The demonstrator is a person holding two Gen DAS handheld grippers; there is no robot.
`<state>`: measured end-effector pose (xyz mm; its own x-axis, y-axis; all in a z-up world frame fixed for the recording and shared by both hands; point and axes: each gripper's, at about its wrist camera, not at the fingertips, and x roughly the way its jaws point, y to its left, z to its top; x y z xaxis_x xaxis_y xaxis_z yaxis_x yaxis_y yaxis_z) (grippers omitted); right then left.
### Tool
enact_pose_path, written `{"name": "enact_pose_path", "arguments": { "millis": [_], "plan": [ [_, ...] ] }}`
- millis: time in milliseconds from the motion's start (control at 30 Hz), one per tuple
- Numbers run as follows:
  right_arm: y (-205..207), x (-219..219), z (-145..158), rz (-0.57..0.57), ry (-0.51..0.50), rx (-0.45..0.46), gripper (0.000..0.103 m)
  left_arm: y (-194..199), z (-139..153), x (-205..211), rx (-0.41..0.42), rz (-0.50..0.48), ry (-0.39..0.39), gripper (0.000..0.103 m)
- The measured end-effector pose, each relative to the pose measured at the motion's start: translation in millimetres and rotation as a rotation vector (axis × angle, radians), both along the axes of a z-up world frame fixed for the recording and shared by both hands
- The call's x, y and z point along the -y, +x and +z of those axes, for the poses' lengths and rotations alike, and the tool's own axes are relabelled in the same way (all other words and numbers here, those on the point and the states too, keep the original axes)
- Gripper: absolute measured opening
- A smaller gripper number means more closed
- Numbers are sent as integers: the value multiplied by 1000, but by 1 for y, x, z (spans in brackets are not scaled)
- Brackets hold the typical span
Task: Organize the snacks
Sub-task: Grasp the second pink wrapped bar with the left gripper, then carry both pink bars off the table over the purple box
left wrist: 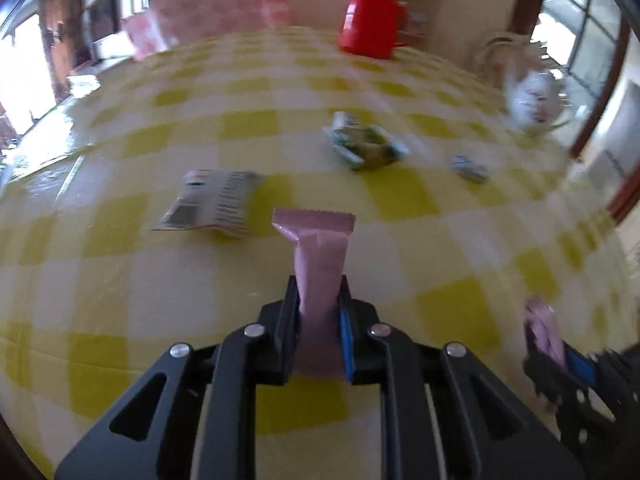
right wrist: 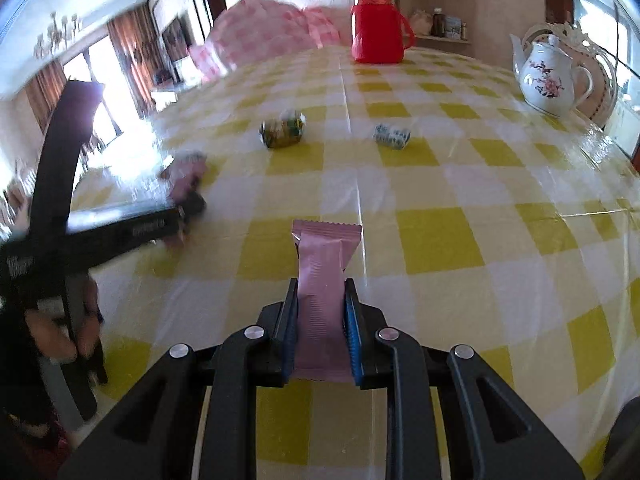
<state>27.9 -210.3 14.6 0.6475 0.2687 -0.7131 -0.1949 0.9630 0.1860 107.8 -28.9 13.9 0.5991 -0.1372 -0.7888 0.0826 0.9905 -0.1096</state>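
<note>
My left gripper (left wrist: 319,300) is shut on a pink snack bar (left wrist: 318,248) that sticks forward above the table. My right gripper (right wrist: 322,300) is shut on a second pink snack bar (right wrist: 325,268). The right gripper shows blurred at the right edge of the left wrist view (left wrist: 548,340). The left gripper shows at the left of the right wrist view (right wrist: 188,196). On the yellow checked tablecloth (left wrist: 440,248) lie a silver packet (left wrist: 212,204), a green snack pack (left wrist: 364,144) and a small blue-white candy (left wrist: 468,168). The green pack (right wrist: 283,129) and candy (right wrist: 392,136) also show in the right wrist view.
A red thermos jug (left wrist: 370,12) stands at the far side of the table, also in the right wrist view (right wrist: 378,24). A white flowered teapot (right wrist: 550,76) stands at the far right. A pink checked cloth bundle (right wrist: 260,36) lies at the far left.
</note>
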Motion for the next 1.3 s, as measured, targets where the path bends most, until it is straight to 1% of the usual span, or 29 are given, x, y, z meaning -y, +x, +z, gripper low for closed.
{"name": "enact_pose_path", "arguments": {
  "millis": [67, 100, 133, 200, 367, 600, 767, 967, 1100, 1233, 1300],
  "plan": [
    [0, 9, 4, -16, 54, 7, 21, -7, 10, 4, 51, -16, 20, 18],
    [1, 11, 5, -22, 66, 7, 21, -9, 13, 3, 63, -21, 7, 18],
    [1, 13, 5, -29, 71, 5, 21, -12, 17, 1, 71, -32, -25, 18],
    [2, 13, 4, -34, 69, 0, 21, -17, 19, 1, 77, -41, -44, 18],
    [3, 10, 0, -32, 57, -10, 21, -22, 19, 1, 69, -47, -56, 18],
    [3, 13, -1, -45, 77, -9, 21, -28, 19, 5, 81, -73, -56, 18],
    [-5, 9, 4, -39, 92, 10, 21, -39, 21, 6, 89, -85, -61, 18],
    [-17, 7, 6, -45, 111, 17, 21, -58, 25, 8, 117, -92, -58, 18],
    [-27, 3, 6, -42, 129, 18, 21, -73, 27, 3, 137, -82, -59, 19],
    [-44, -5, 6, -31, 144, 23, 21, -92, 24, -7, 140, -67, -87, 19],
    [-53, -8, 7, -28, 165, 27, 21, -105, 28, -9, 165, -61, -75, 19]
  ]
}}
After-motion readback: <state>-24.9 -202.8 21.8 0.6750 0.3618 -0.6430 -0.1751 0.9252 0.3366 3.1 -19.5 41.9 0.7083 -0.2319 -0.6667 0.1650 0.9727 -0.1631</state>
